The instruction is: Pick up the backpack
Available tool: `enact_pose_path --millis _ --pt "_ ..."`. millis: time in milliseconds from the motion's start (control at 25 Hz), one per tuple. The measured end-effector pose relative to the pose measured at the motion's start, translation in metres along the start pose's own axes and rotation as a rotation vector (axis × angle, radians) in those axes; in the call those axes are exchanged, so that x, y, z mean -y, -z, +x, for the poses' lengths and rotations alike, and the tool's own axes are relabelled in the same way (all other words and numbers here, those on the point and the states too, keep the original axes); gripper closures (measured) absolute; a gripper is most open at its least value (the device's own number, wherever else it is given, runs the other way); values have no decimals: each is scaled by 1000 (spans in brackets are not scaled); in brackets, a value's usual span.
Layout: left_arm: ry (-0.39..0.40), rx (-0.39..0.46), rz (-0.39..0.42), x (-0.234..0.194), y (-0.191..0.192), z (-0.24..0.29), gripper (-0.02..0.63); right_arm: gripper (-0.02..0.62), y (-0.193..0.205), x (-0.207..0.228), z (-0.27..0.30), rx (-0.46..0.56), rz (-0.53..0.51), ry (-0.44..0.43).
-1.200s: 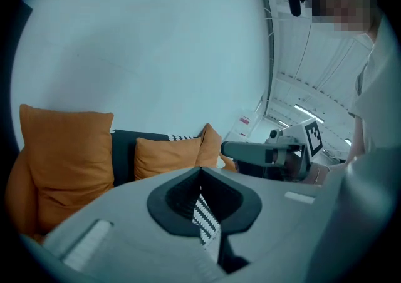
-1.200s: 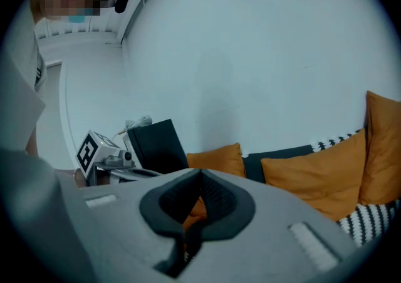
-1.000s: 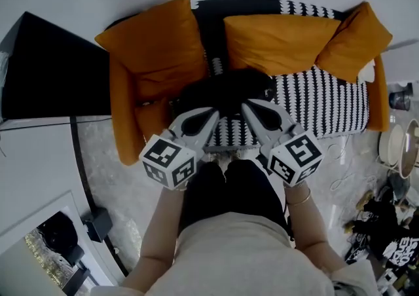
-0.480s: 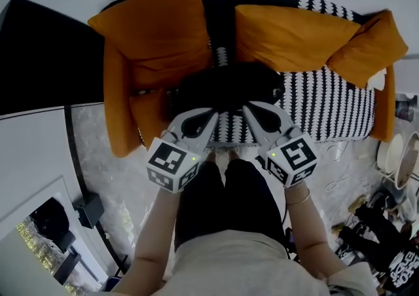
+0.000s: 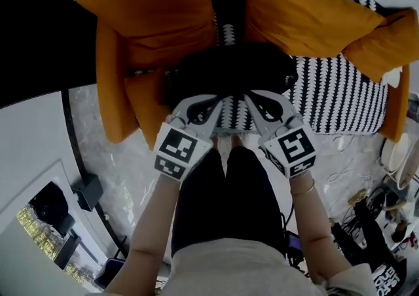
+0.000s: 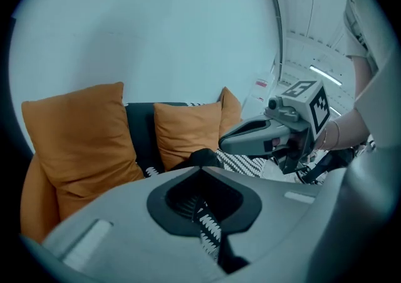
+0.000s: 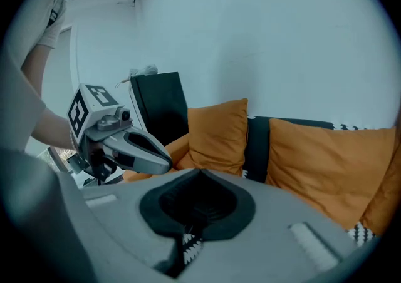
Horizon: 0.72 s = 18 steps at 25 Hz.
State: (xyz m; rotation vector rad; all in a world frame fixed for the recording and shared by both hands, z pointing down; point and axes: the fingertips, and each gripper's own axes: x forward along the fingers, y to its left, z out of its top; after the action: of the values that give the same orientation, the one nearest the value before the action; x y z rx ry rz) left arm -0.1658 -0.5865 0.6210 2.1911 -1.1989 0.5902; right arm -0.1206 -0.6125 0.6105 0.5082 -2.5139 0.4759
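A black backpack (image 5: 229, 69) lies on the sofa seat between the orange cushions, on a black-and-white striped throw (image 5: 334, 98). In the head view my left gripper (image 5: 219, 99) and right gripper (image 5: 247, 97) hover side by side just in front of the backpack's near edge, tips angled toward each other. Both are shut and hold nothing. The left gripper view has my left gripper (image 6: 202, 169) with the jaws together, a bit of the backpack (image 6: 202, 156) just beyond them, and the right gripper (image 6: 227, 144) alongside. In the right gripper view the right gripper (image 7: 200, 172) hides the backpack.
Orange cushions (image 5: 157, 6) line the sofa back and left arm. A black cabinet (image 5: 39, 46) stands to the left of the sofa. Loose clutter and cables (image 5: 373, 222) lie on the floor at the right, and a small black box (image 5: 88, 191) at the left. My legs (image 5: 226, 203) stand right before the sofa.
Both grippers have sunk toward the sofa and the backpack, keeping side by side. The sofa now fills more of the head view. The jaws stayed shut.
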Motion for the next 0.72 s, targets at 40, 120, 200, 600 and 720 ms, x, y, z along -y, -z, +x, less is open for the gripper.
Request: enact_pose_path --millis 40,120,200,600,720 --pt "4 -13 -1 -1 6 3 600 594 4 0 4 0 -19 -7" --pt "20 -38 1 -1 16 11 600 594 10 4 12 -5 -63 -22" --pt "22 -49 15 -3 25 20 600 594 17 10 19 -21 -106 -28" --pt "-33 -132 117 -18 72 57 600 474 72 17 43 -169 -251 -32" --pt "-38 -153 145 -24 80 67 598 468 84 15 49 -206 -321 -16"
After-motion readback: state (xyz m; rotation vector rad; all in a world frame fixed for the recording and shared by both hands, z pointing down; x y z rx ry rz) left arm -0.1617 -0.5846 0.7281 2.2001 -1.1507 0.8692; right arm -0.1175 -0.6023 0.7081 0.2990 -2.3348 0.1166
